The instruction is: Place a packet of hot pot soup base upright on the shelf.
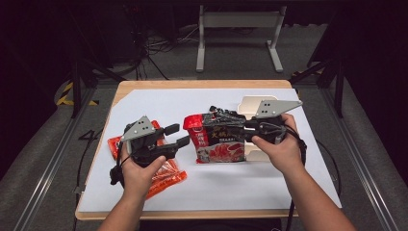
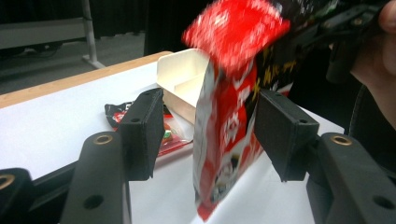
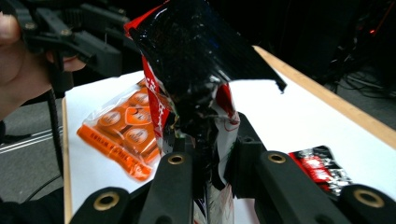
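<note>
Nearest the person, an orange pack [image 1: 163, 175] is seen lying flat on the white sheet [image 1: 216, 185], partly under the left gripper [image 1: 177, 135]. This gripper is held just to the left of the red bag [image 1: 219, 142], and its jaws are open. In the left gripper view, the bag [image 2: 229, 116] is seen between the two pads [image 2: 142, 133], but it is not pressed by them. The bag is held up off the sheet by the right gripper [image 1: 248, 126], which is closed tight on the bag's crumpled right edge. In the right gripper view, the dark foil of the bag [image 3: 196, 70] is seen pinched between the jaws and sticking up above them. A little farther back, a small black and red packet [image 2: 114, 114] is seen lying on the sheet, and behind the bag a white tray [image 1: 250, 103] is set near the far right of the table [image 1: 202, 84]. The step in hand looks like a hand-over: the bag seems to be let go by the left gripper and kept by the right one alone. Next, the bag could well be carried to the tray. For that, the grip must be kept firm, the left gripper must be drawn clear, and the floppy bag must be lowered with care so that it is not caught on the tray's rim.
</note>
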Action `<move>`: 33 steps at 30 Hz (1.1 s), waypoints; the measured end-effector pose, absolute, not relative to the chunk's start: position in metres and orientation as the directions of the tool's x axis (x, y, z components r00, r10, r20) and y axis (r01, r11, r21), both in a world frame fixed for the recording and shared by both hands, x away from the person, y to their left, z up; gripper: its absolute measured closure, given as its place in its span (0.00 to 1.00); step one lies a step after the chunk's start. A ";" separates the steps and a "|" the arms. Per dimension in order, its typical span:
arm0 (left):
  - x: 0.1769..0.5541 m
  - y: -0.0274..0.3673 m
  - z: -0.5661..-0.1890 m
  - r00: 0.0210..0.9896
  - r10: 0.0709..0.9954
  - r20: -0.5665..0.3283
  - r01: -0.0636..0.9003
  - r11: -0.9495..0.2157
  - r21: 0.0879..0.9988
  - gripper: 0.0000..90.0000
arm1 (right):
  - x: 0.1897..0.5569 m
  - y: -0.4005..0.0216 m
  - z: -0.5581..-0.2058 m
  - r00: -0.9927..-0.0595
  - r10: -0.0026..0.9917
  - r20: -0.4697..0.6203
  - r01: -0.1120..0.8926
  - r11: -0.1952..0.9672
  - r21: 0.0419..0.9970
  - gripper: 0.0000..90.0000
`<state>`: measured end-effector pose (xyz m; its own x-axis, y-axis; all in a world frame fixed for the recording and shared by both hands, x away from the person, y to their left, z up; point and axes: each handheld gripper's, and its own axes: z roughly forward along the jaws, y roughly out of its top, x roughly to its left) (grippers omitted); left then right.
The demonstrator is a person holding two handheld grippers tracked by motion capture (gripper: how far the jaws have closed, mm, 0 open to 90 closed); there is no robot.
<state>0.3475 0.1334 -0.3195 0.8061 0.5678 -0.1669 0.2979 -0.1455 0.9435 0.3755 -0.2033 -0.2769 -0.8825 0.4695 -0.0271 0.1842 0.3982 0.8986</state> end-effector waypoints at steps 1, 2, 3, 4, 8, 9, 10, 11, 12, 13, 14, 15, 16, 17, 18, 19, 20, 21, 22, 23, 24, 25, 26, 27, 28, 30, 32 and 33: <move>0.348 0.134 -0.320 0.805 0.568 -0.170 0.304 -0.148 0.941 0.48 | 0.376 -0.204 -0.276 -0.881 0.473 -0.029 0.182 0.394 0.901 0.89; 0.348 0.135 -0.320 0.804 0.571 -0.168 0.301 -0.147 0.942 0.48 | 0.377 -0.207 -0.273 -0.877 0.479 -0.031 0.181 0.388 0.904 0.89; 0.349 0.136 -0.320 0.803 0.572 -0.167 0.302 -0.150 0.941 0.47 | 0.379 -0.209 -0.271 -0.874 0.485 -0.031 0.180 0.382 0.907 0.89; 0.349 0.137 -0.321 0.802 0.573 -0.169 0.305 -0.149 0.941 0.47 | 0.380 -0.211 -0.269 -0.870 0.493 -0.032 0.181 0.378 0.908 0.89; 0.351 0.140 -0.322 0.797 0.580 -0.169 0.306 -0.146 0.941 0.46 | 0.386 -0.218 -0.262 -0.859 0.510 -0.034 0.180 0.365 0.913 0.89; 0.351 0.141 -0.322 0.795 0.581 -0.175 0.312 -0.145 0.939 0.46 | 0.387 -0.220 -0.261 -0.858 0.513 -0.034 0.180 0.362 0.915 0.89; 0.351 0.141 -0.322 0.794 0.583 -0.172 0.308 -0.142 0.941 0.45 | 0.389 -0.222 -0.259 -0.853 0.520 -0.037 0.179 0.359 0.916 0.89; 0.352 0.142 -0.322 0.792 0.587 -0.169 0.308 -0.145 0.940 0.45 | 0.390 -0.224 -0.257 -0.851 0.524 -0.041 0.177 0.358 0.917 0.89; 0.352 0.143 -0.323 0.790 0.588 -0.173 0.313 -0.144 0.939 0.44 | 0.392 -0.226 -0.255 -0.847 0.530 -0.045 0.175 0.357 0.917 0.89; 0.352 0.143 -0.323 0.789 0.590 -0.172 0.312 -0.144 0.939 0.44 | 0.393 -0.227 -0.254 -0.843 0.536 -0.049 0.173 0.356 0.919 0.89; 0.352 0.143 -0.323 0.787 0.591 -0.174 0.316 -0.144 0.938 0.44 | 0.394 -0.229 -0.252 -0.839 0.542 -0.053 0.171 0.355 0.919 0.89; 0.353 0.144 -0.324 0.786 0.593 -0.173 0.316 -0.145 0.938 0.43 | 0.395 -0.231 -0.251 -0.835 0.548 -0.057 0.170 0.354 0.920 0.89; 0.353 0.144 -0.324 0.785 0.594 -0.172 0.319 -0.150 0.936 0.43 | 0.396 -0.233 -0.249 -0.831 0.553 -0.062 0.166 0.353 0.921 0.89; 0.353 0.145 -0.324 0.784 0.596 -0.175 0.322 -0.149 0.935 0.42 | 0.398 -0.234 -0.248 -0.827 0.559 -0.064 0.166 0.350 0.922 0.89; 0.354 0.145 -0.324 0.784 0.597 -0.171 0.321 -0.152 0.935 0.42 | 0.399 -0.236 -0.247 -0.823 0.564 -0.062 0.166 0.344 0.924 0.89; 0.354 0.146 -0.324 0.783 0.599 -0.170 0.320 -0.153 0.935 0.42 | 0.401 -0.238 -0.245 -0.821 0.567 -0.063 0.164 0.340 0.926 0.89; 0.354 0.146 -0.324 0.781 0.600 -0.171 0.322 -0.154 0.934 0.42 | 0.402 -0.240 -0.244 -0.819 0.570 -0.060 0.165 0.336 0.927 0.89; 0.354 0.147 -0.324 0.780 0.602 -0.171 0.325 -0.155 0.933 0.42 | 0.404 -0.242 -0.243 -0.816 0.575 -0.056 0.169 0.330 0.929 0.89; 0.354 0.148 -0.325 0.778 0.604 -0.174 0.326 -0.151 0.933 0.42 | 0.406 -0.244 -0.242 -0.813 0.579 -0.057 0.168 0.327 0.930 0.89; 0.354 0.148 -0.325 0.777 0.605 -0.174 0.326 -0.151 0.933 0.42 | 0.407 -0.245 -0.241 -0.810 0.583 -0.058 0.168 0.326 0.930 0.89; 0.354 0.149 -0.325 0.775 0.607 -0.175 0.329 -0.150 0.932 0.41 | 0.408 -0.247 -0.240 -0.808 0.586 -0.059 0.168 0.325 0.931 0.89; 0.354 0.150 -0.325 0.774 0.608 -0.178 0.330 -0.146 0.933 0.41 | 0.410 -0.248 -0.239 -0.804 0.592 -0.061 0.168 0.325 0.931 0.89; 0.355 0.151 -0.325 0.771 0.611 -0.177 0.331 -0.148 0.932 0.41 | 0.412 -0.250 -0.239 -0.799 0.597 -0.065 0.167 0.324 0.931 0.89; 0.355 0.152 -0.326 0.770 0.613 -0.177 0.332 -0.148 0.931 0.41 | 0.413 -0.251 -0.238 -0.797 0.601 -0.065 0.168 0.324 0.931 0.89; 0.355 0.153 -0.326 0.767 0.615 -0.182 0.336 -0.143 0.931 0.41 | 0.415 -0.253 -0.238 -0.792 0.607 -0.068 0.167 0.322 0.932 0.89; 0.355 0.154 -0.327 0.763 0.619 -0.188 0.343 -0.140 0.929 0.41 | 0.419 -0.256 -0.238 -0.785 0.616 -0.065 0.171 0.316 0.933 0.89; 0.356 0.155 -0.327 0.761 0.622 -0.184 0.341 -0.143 0.929 0.41 | 0.423 -0.260 -0.239 -0.778 0.626 -0.060 0.175 0.308 0.935 0.89; 0.356 0.155 -0.328 0.760 0.623 -0.184 0.341 -0.141 0.929 0.41 | 0.425 -0.262 -0.239 -0.775 0.630 -0.056 0.178 0.302 0.936 0.89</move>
